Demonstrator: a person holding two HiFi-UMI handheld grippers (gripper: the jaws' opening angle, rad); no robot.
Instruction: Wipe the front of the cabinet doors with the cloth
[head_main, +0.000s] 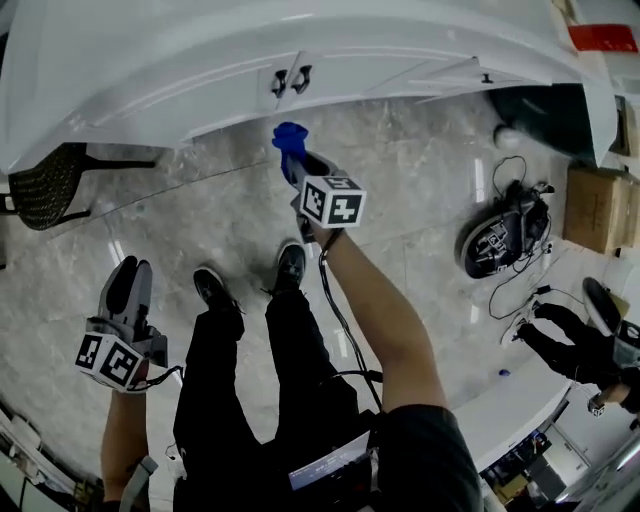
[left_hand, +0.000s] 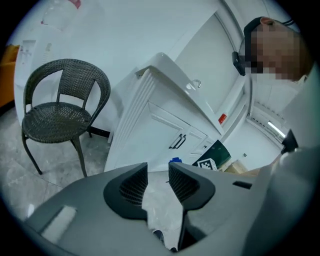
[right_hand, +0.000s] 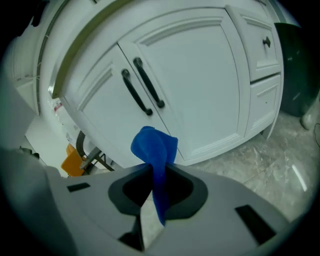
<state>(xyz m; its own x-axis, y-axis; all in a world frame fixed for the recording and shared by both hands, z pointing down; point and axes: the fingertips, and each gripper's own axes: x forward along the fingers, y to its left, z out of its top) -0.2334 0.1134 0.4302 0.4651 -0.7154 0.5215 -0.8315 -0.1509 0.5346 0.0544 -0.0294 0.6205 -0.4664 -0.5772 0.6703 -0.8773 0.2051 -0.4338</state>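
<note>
In the head view the white cabinet doors (head_main: 225, 85) with two black handles (head_main: 290, 78) curve along the top. My right gripper (head_main: 292, 160) is held out toward them, a little short of the doors, shut on a bunched blue cloth (head_main: 289, 138). In the right gripper view the blue cloth (right_hand: 153, 145) sticks up from my right gripper (right_hand: 157, 172), with the paired doors (right_hand: 200, 75) and handles (right_hand: 145, 85) straight ahead. My left gripper (head_main: 128, 275) hangs low at the left. In the left gripper view my left gripper (left_hand: 158, 172) is slightly open and holds nothing.
A dark wicker chair (head_main: 45, 185) (left_hand: 62, 112) stands left of the cabinet. A black bin (head_main: 545, 115), a cardboard box (head_main: 600, 205) and a device with cables (head_main: 500, 240) lie at the right. Another person (head_main: 580, 345) crouches by a white table (head_main: 510, 400).
</note>
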